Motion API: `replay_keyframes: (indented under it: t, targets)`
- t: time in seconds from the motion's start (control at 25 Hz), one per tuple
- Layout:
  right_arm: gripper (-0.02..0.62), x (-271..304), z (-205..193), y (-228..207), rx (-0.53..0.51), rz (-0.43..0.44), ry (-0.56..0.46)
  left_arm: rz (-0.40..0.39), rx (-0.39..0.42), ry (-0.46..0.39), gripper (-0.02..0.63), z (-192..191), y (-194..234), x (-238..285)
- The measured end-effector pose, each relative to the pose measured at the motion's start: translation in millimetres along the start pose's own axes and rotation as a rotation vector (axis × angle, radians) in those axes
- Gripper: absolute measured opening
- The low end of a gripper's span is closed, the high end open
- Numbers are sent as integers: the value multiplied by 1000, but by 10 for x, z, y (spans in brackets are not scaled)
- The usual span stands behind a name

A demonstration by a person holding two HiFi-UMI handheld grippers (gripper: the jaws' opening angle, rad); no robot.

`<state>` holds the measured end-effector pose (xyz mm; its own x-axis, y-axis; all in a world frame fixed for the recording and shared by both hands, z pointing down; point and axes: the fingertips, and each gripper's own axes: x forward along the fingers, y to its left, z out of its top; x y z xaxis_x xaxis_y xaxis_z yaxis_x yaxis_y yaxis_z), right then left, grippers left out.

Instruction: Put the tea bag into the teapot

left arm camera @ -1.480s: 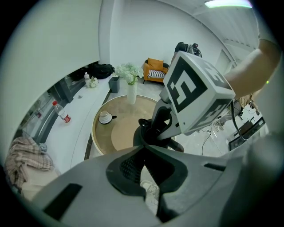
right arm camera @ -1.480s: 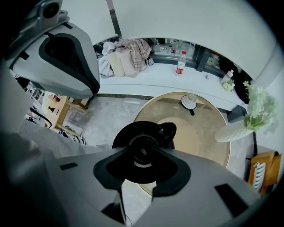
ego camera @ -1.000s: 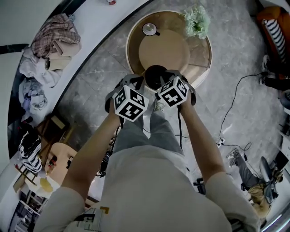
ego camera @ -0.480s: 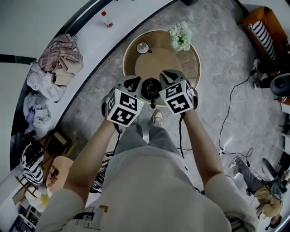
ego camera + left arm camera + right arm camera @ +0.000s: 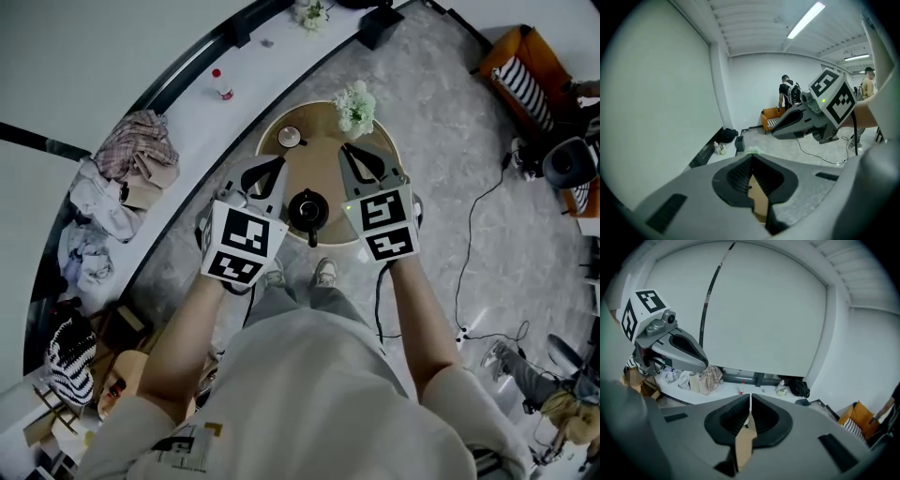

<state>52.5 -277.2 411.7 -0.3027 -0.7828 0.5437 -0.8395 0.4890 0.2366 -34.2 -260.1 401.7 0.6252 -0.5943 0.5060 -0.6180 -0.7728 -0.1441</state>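
A black teapot stands on the near part of a round wooden table, far below my hands. My left gripper is held high to the teapot's left, with its jaws together and nothing in them. My right gripper is held high to the teapot's right. Its jaws have just been closing and now meet at a thin slit with nothing between them. A small round cup-like thing sits at the table's far left. I see no tea bag in any view.
A bunch of pale flowers stands at the table's far edge. A white curved ledge carries piled clothes and a red-capped bottle. An orange sofa and floor cables lie to the right. People stand far off.
Both grippers have risen well above the table and away from the teapot, and they tilt less steeply down. The table looks smaller and farther below.
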Motion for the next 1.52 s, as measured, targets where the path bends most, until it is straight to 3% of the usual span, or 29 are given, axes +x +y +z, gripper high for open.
replay_keyframes:
  t: [0.16,0.52,0.68,0.88,1.08,1.52]
  targets:
    - [15,-371,457,-115,23,-37,-117,42,-4,-110,8,572,91,-326]
    - [14,-1244,1389,-270,39,-85,-388,128,98,-376,8,1648,138,-991]
    - [14,-1647,1663,-312,80,-96,-497,173,78,-474,8,1952,150,-1322]
    - [11,-2079,1867,-315,43,-116,-618,194,86,-511,8,2083,106,-1607]
    - [11,-2305,1883,-221,41,-109,-649,209,108,-516,8,2030,46,-1772]
    - [11,-2421,1632,-9,52,-78,-600,194,123,-426,8,1659,-192,-1818]
